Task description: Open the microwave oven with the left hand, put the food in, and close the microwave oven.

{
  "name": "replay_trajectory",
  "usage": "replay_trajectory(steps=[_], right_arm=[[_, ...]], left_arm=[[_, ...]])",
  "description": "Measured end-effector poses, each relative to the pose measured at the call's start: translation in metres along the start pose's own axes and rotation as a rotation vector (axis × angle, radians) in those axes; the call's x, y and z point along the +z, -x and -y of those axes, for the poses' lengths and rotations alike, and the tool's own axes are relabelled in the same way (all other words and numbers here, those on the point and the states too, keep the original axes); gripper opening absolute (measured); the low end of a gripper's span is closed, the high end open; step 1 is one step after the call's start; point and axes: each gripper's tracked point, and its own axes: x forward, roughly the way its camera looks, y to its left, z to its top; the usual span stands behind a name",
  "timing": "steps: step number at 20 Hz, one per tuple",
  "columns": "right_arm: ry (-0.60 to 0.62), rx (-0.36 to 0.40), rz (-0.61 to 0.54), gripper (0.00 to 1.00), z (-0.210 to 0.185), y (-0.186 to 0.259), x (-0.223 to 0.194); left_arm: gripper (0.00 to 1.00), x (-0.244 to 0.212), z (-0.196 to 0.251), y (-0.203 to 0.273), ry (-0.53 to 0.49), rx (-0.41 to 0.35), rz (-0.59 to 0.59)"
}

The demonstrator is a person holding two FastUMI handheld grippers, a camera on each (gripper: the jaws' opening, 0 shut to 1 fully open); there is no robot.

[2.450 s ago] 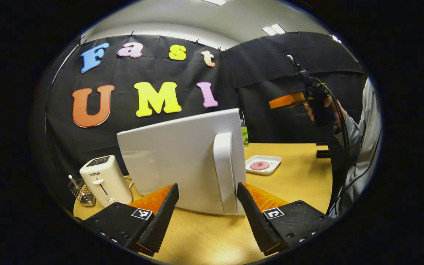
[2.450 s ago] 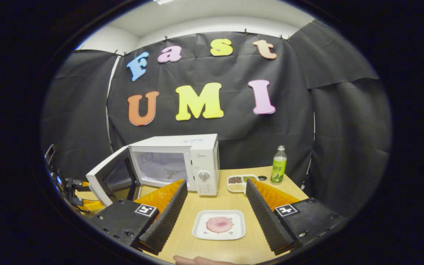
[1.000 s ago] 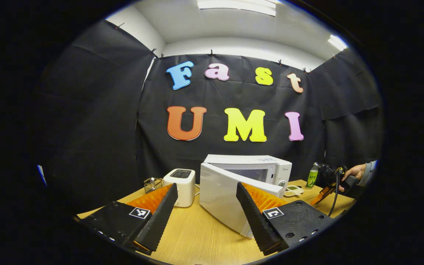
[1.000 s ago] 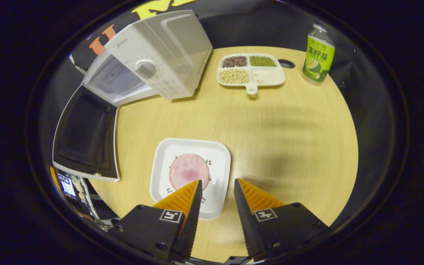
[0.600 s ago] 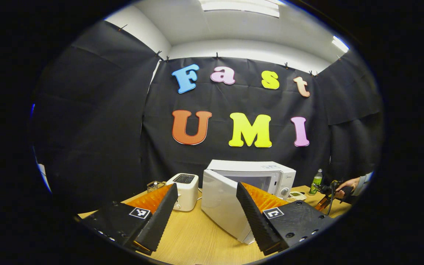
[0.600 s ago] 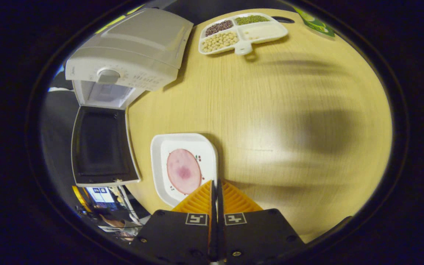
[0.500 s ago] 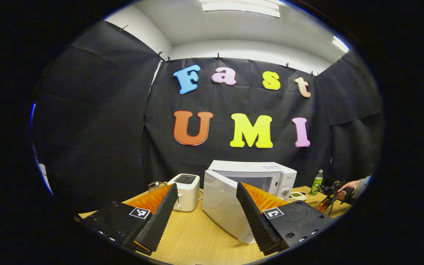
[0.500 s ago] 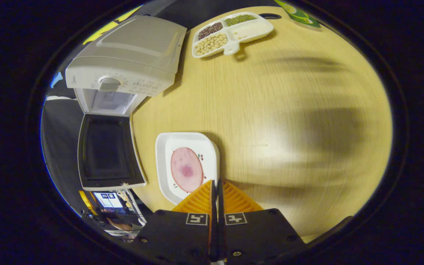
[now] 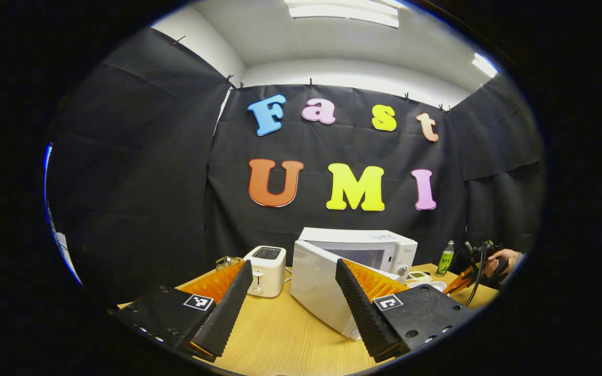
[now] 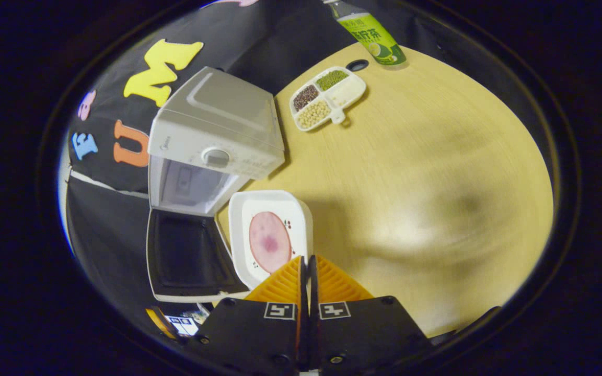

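1. My right gripper point(image 10: 305, 271) is clamped on the near rim of the white plate point(image 10: 243, 209), which carries a pink slice of food point(image 10: 269, 241) and hangs above the wooden table point(image 10: 411, 172), just in front of the microwave point(image 10: 217, 130).
2. The microwave door point(image 10: 186, 258) stands swung wide, its cavity exposed beside the plate.
3. My left gripper point(image 9: 293, 292) hangs released, fingers spread and empty, well back from the microwave point(image 9: 358, 248), its door point(image 9: 322, 297) angled toward me.
4. A toaster point(image 9: 265, 269) sits left of the microwave; a divided tray of beans point(image 10: 327, 96) and a green bottle point(image 10: 371, 34) stand at the table's far side.
5. In the left gripper view, a hand point(image 9: 502, 258) holds the other gripper at far right.
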Motion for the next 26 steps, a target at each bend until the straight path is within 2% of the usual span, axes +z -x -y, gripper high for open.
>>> replay_trajectory(steps=[5,9,10,11,15,17,18,20,23,24,25,26], right_arm=[[-0.221,0.106,0.152,0.03,-0.079,-0.033,-0.012],[-0.363,0.125,0.29,0.03,-0.122,-0.074,-0.012],[-0.383,0.128,0.324,0.0,-0.13,-0.085,-0.009],[-0.394,0.129,0.342,0.03,-0.138,-0.096,-0.008],[-0.428,0.123,0.399,0.04,-0.158,-0.127,-0.002],[-0.448,0.132,0.385,0.04,-0.165,-0.138,-0.005],[-0.467,0.134,0.383,0.0,-0.167,-0.141,-0.009],[-0.478,0.123,0.367,0.04,-0.171,-0.147,-0.023],[-0.458,0.136,0.37,0.03,-0.196,-0.158,-0.046],[-0.447,0.145,0.368,0.0,-0.205,-0.162,-0.054],[-0.435,0.151,0.356,0.04,-0.214,-0.166,-0.06],[-0.429,0.163,0.348,0.04,-0.221,-0.169,-0.064]], left_arm=[[0.95,0.011,-0.02,0.015,-0.008,-0.003,0.016],[0.95,0.015,-0.029,0.024,-0.005,-0.008,0.03],[0.95,0.014,-0.031,0.025,-0.005,-0.01,0.029],[0.95,0.013,-0.033,0.026,-0.006,-0.012,0.027],[0.95,0.012,-0.042,0.029,0.0,-0.009,0.028],[0.95,0.011,-0.048,0.03,0.007,-0.006,0.027],[0.95,0.009,-0.051,0.029,0.009,-0.004,0.027],[0.95,0.006,-0.058,0.028,0.008,0.004,0.021],[0.95,0.004,-0.07,0.03,0.016,0.017,0.02],[0.95,0.003,-0.075,0.03,0.014,0.024,0.019],[0.95,0.002,-0.081,0.032,0.013,0.035,0.018],[1.0,0.0,-0.087,0.033,0.012,0.048,0.016]])
